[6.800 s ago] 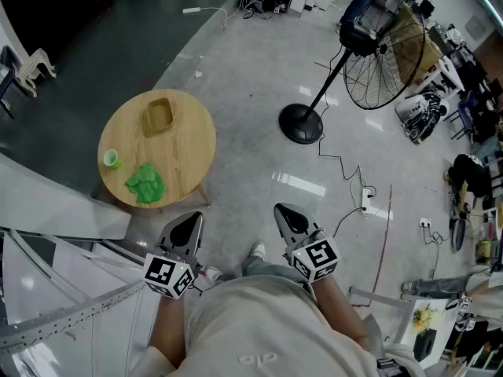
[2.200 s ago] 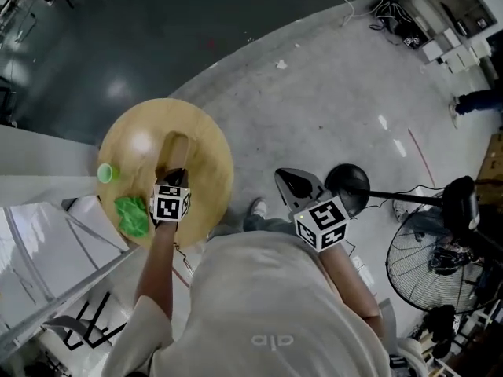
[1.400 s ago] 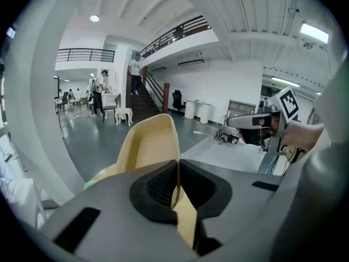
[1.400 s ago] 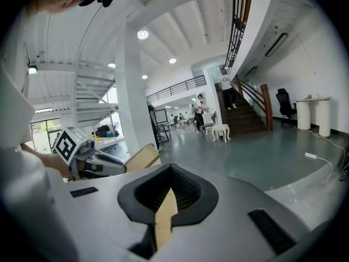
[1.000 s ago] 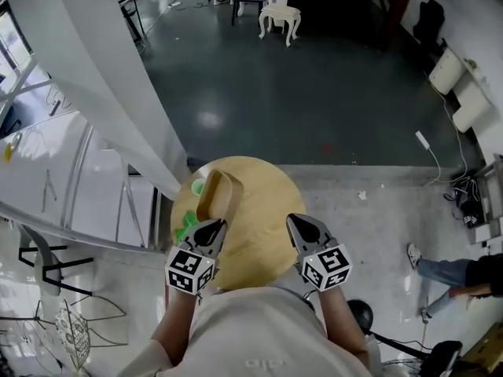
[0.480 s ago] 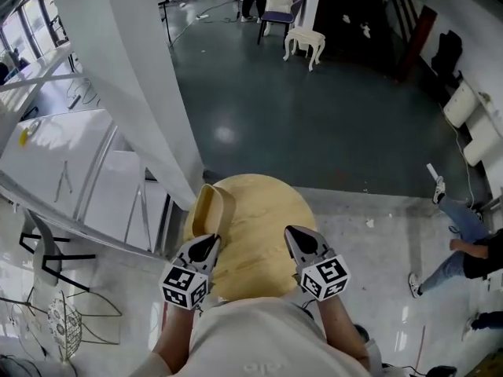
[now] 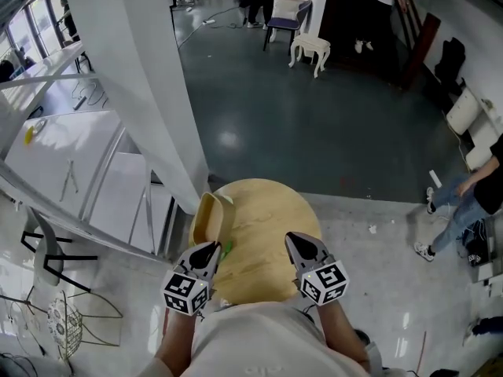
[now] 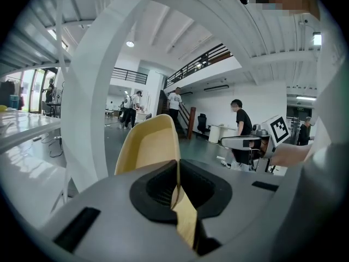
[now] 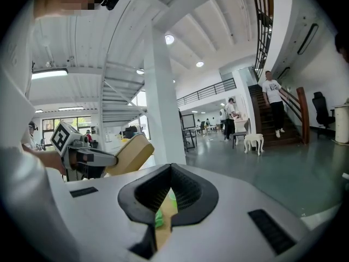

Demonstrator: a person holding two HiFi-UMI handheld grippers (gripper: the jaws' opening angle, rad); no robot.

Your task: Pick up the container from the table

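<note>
Grey left claw [image 7: 211, 247], right claw [image 7: 291, 237], beige top [image 7: 267, 340]

A big white post [image 7: 149, 93] stands on the dark shiny floor [image 7: 314, 132]. Far off there is a little white stool [image 7: 310, 51] with curly legs, and a chair [image 7: 287, 23] just beside it. A long white bench [image 7: 71, 155] sits left of the post. A person in blue jeans [image 7: 460, 203] is at the right edge (only partly seen). Someone else [image 9: 272, 100] is at the dark stairs [image 9: 286, 127]
</note>
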